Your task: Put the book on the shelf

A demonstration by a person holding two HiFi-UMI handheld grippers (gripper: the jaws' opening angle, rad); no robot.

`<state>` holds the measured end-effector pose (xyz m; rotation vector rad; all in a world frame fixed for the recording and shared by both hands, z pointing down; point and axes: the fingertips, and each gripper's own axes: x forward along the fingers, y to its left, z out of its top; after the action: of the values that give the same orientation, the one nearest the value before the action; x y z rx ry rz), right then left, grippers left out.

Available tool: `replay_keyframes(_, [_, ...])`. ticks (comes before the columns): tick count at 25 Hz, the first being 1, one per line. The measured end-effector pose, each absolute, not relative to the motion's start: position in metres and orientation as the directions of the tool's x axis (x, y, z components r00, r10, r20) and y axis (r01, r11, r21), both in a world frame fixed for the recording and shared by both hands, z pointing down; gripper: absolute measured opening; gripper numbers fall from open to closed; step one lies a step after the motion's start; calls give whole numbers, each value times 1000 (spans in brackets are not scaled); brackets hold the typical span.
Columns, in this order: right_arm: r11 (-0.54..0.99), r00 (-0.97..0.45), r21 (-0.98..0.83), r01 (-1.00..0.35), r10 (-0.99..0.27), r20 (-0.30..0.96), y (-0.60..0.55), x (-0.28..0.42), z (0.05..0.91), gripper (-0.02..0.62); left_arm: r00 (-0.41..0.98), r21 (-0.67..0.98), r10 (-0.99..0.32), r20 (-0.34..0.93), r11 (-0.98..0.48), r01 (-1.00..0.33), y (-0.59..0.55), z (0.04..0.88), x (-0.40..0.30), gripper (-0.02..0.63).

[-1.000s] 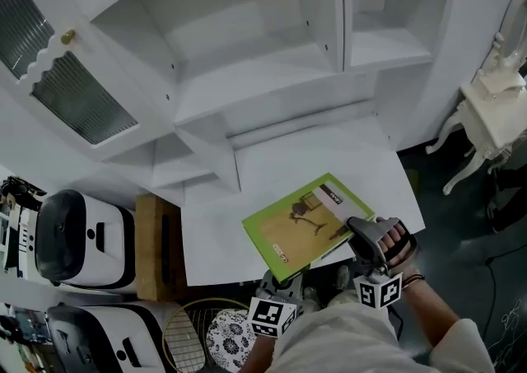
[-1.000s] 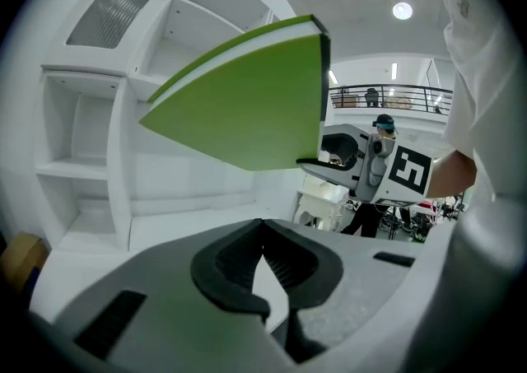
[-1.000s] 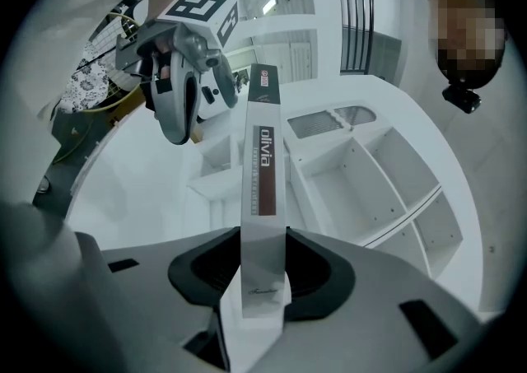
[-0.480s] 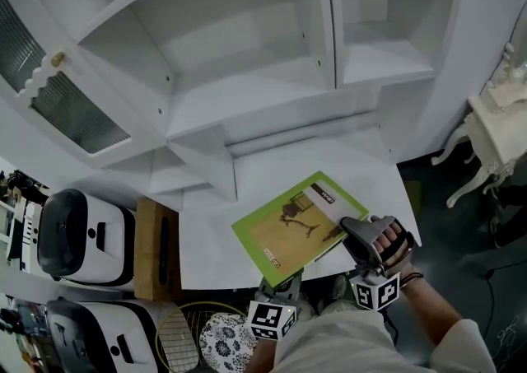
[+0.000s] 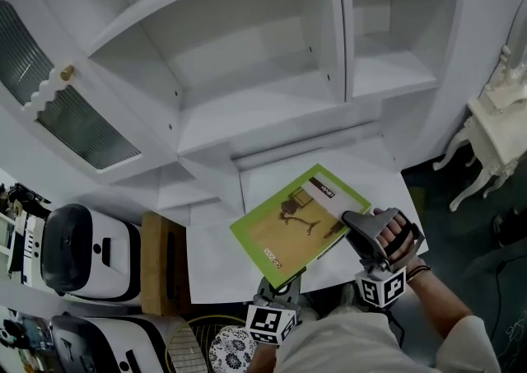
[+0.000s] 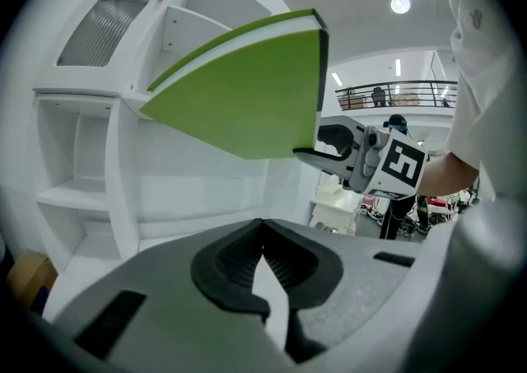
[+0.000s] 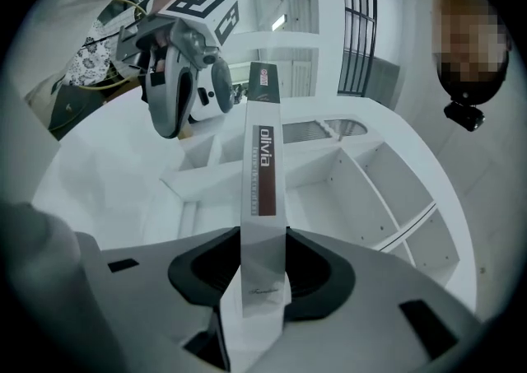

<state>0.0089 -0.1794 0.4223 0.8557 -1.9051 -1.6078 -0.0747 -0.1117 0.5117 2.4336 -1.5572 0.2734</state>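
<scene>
A thin book with a green cover (image 5: 295, 223) hangs tilted over the white ledge (image 5: 379, 172) in front of the white shelf unit (image 5: 263, 100). My right gripper (image 5: 354, 227) is shut on its right edge; in the right gripper view the white spine (image 7: 262, 165) stands upright between the jaws of that gripper (image 7: 263, 240). My left gripper (image 5: 284, 282) sits just below the book's near corner, shut and holding nothing. In the left gripper view the book's green underside (image 6: 247, 91) floats above the closed jaws of the left gripper (image 6: 263, 223).
The shelf compartments (image 5: 247, 42) stand bare. A glazed cabinet door (image 5: 74, 108) hangs open at the left. White appliances (image 5: 82, 248), a wooden box (image 5: 160, 264) and a racket (image 5: 191, 340) lie at the lower left. A white ornate table (image 5: 494, 108) stands at the right.
Both grippers have risen a little and the book has come up with the right one, off the ledge and slightly nearer the shelf.
</scene>
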Motion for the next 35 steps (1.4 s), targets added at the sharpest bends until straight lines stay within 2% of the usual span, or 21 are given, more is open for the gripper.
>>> replay_keyframes(16, [-45,-669,989,-140,-732,-128,-201,-35,351,161,458,137,-849,264,-437,-889,-118,493,-107,3])
replay_keyframes(35, [-121,-636,980,-159,-747,-195,-240,-58,305,160,447,129,-853,270,-428,-894,-117,498,-126,3])
